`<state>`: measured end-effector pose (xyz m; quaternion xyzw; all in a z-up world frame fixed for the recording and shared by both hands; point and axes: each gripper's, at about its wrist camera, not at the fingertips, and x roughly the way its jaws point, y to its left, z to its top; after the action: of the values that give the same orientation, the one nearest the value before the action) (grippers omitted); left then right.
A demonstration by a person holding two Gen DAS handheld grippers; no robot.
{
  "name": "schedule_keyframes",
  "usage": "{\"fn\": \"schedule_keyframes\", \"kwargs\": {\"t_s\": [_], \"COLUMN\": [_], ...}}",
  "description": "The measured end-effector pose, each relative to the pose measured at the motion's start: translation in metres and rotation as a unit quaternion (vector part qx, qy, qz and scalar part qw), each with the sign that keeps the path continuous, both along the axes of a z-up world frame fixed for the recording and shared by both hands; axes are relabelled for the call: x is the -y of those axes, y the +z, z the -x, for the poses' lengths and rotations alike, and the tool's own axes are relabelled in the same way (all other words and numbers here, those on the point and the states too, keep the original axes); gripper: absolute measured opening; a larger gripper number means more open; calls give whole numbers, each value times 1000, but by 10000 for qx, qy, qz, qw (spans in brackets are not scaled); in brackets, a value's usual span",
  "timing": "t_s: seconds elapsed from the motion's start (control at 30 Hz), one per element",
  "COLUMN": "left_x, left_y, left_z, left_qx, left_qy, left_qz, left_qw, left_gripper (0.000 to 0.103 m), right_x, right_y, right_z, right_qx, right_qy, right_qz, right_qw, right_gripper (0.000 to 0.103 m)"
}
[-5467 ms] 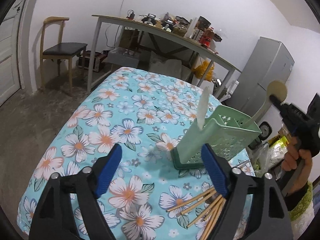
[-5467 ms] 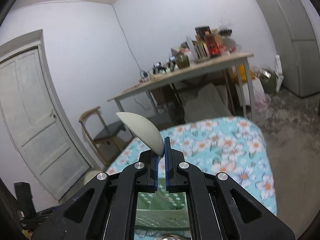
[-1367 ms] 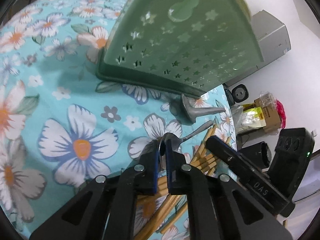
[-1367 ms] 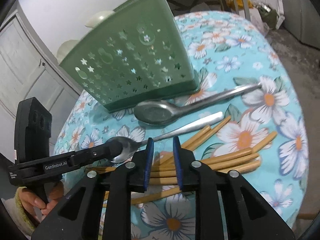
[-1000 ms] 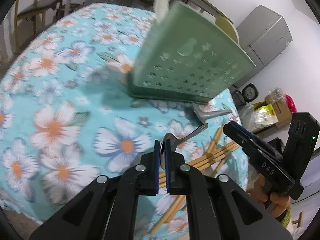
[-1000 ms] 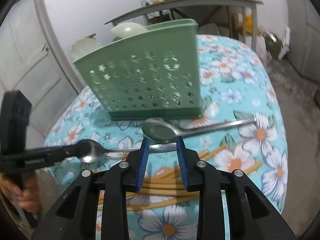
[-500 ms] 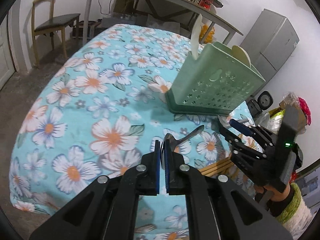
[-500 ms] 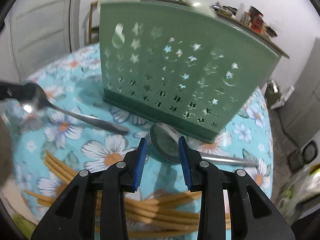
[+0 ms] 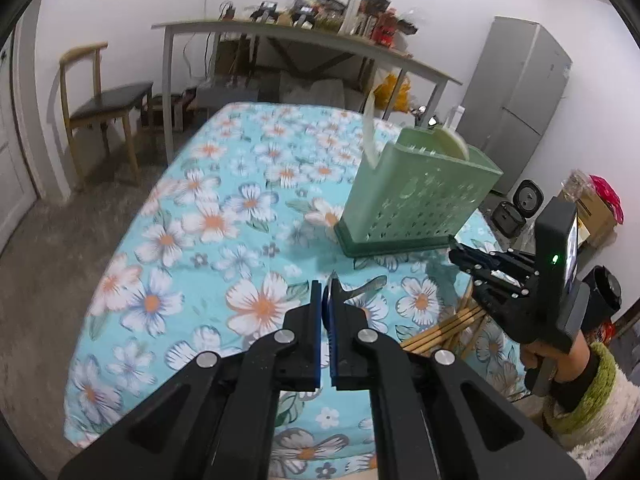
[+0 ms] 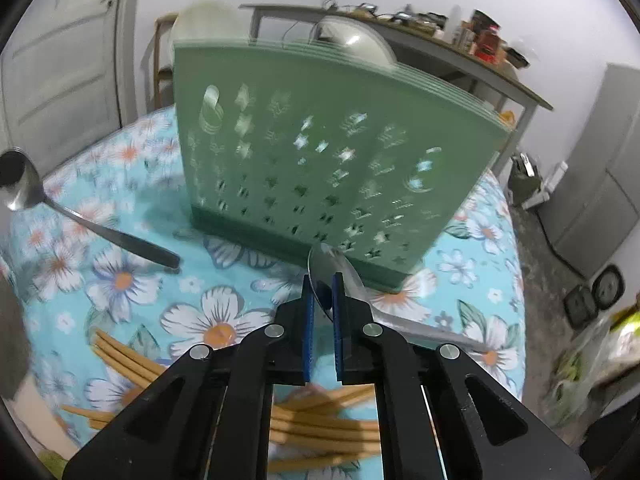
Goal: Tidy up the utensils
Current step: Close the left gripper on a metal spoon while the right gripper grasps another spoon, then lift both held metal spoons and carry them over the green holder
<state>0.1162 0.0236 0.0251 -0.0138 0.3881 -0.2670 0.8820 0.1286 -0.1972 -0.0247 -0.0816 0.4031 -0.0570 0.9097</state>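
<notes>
My left gripper (image 9: 326,294) is shut on the bowl of a metal spoon (image 9: 360,289) and holds it above the floral tablecloth; the same spoon shows at the left of the right wrist view (image 10: 80,216). The green perforated utensil holder (image 9: 416,196) stands on the table with two white ladles in it (image 10: 352,40). My right gripper (image 10: 321,288) has closed on the bowl of a second metal spoon (image 10: 348,276) at the foot of the holder (image 10: 320,160). Wooden chopsticks (image 10: 312,424) lie in a loose pile under the right gripper.
The table (image 9: 192,216) carries a blue floral cloth. A wooden chair (image 9: 104,100), a long cluttered desk (image 9: 304,44) and a grey fridge (image 9: 520,100) stand behind it. A white door (image 10: 60,52) is at the left.
My left gripper has lifted the spoon off the table and pulled back. My right gripper has moved in low and closed on the second spoon's bowl beside the holder.
</notes>
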Motion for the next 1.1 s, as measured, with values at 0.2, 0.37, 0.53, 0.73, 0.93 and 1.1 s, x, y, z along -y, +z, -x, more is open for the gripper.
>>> {"fn": "schedule_keyframes", "kwargs": {"t_s": [0.2, 0.37, 0.53, 0.73, 0.93, 1.1], "left_x": [-17, -18, 0, 34, 68, 93], "left_y": [44, 99, 127, 125, 109, 95], "left_z": [5, 8, -2, -32, -62, -84], "left_qx": [434, 1275, 1765, 1657, 1366, 1115], "left_qy": [-125, -283, -431, -512, -632, -704], "left_qz": [368, 477, 255, -323, -897, -1230], "left_qw": [9983, 9903, 9830, 9843, 9845, 9836], "left_gripper": [2, 2, 2, 2, 2, 2], "right_x": [18, 23, 21, 30, 35, 37], "right_y": [26, 33, 31, 34, 36, 37], "right_z": [13, 19, 25, 31, 34, 36], "right_qx": [372, 530, 595, 713, 810, 859], "right_qy": [-279, -366, -356, -365, -350, -340], "right_qz": [-378, -574, -670, -864, -984, -1055], "right_qw": [9982, 9963, 9953, 9930, 9912, 9901], "right_gripper": [4, 4, 4, 4, 4, 4]}}
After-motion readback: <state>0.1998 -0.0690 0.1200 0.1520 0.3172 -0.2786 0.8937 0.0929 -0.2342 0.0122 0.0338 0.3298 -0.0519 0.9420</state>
